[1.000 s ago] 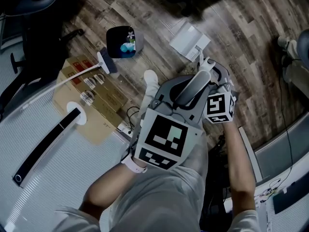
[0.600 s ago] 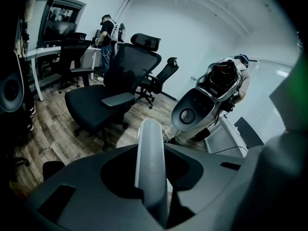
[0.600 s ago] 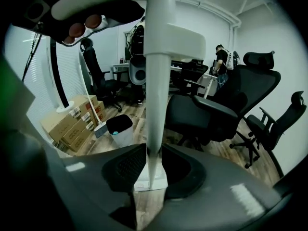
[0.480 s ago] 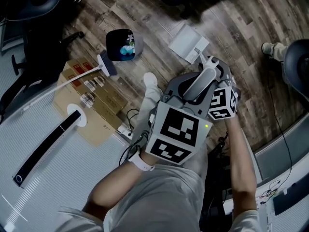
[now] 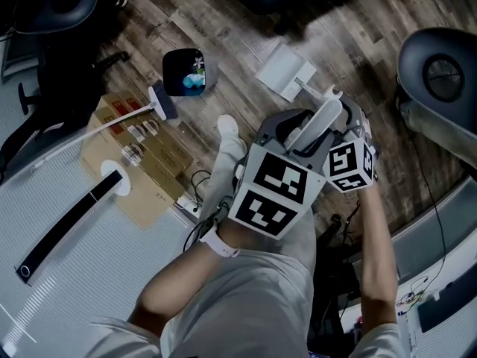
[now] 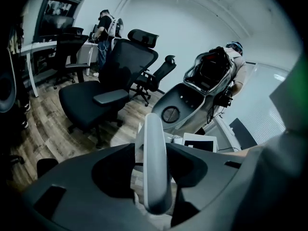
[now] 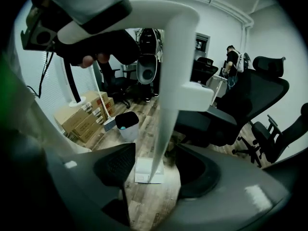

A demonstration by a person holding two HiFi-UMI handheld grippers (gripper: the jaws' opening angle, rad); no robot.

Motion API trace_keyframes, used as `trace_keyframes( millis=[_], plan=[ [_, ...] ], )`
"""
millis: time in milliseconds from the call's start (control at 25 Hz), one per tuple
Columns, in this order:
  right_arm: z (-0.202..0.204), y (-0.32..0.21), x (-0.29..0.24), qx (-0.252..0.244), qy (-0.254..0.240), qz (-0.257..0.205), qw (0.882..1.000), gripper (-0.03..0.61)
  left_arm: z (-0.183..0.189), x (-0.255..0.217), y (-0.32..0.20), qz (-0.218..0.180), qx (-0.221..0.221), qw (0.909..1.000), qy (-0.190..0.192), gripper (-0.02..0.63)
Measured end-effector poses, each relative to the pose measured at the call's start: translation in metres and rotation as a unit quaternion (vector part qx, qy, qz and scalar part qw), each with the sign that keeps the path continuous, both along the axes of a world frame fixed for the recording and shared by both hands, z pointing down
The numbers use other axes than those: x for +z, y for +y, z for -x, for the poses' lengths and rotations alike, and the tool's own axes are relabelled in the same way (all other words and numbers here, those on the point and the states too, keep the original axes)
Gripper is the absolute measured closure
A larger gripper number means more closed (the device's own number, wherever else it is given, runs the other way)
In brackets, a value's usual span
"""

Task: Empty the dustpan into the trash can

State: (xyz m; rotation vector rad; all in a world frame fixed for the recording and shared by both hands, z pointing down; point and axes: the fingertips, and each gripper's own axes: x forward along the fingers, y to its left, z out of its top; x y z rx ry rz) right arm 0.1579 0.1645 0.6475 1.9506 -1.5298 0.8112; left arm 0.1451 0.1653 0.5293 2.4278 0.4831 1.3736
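1. Left gripper (image 6: 153, 170): the jaws have just been opening and stand wide; the dustpan's white handle (image 6: 154, 143) rises between them with a gap on each side, unclamped.
2. Right gripper (image 7: 156, 170): its jaws have also just been opening and are wide apart; the same handle runs down between them, and the pads do not press on it.
3. Dustpan (image 5: 285, 68): its pan lies flat on the wood floor (image 5: 373, 43), just beyond both grippers.
4. Trash can (image 5: 186, 71): upright, black-lined, with blue and white scraps inside; it stands apart from the dustpan.
5. Broom (image 5: 162, 101): its head sits beside the trash can, against the cardboard boxes (image 5: 145, 166).
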Motion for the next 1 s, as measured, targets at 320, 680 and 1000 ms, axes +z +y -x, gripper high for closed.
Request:
trace_keyframes(
  millis=[320, 680, 1000],
  plan=[
    [-0.007, 0.027, -0.041, 0.033, -0.012, -0.01, 0.999, 0.32, 0.008, -0.026, -0.002, -0.014, 0.011, 0.9997, 0.018, 0.417],
    [-0.011, 0.05, -0.098, 0.096, -0.023, -0.039, 0.994, 0.33, 0.022, -0.076, -0.023, -0.04, -0.013, 0.9975, 0.057, 0.425],
    [-0.012, 0.058, -0.171, 0.136, -0.014, -0.081, 0.987, 0.525, 0.035, -0.116, -0.042, -0.058, -0.047, 0.9934, 0.087, 0.469]
  ],
)
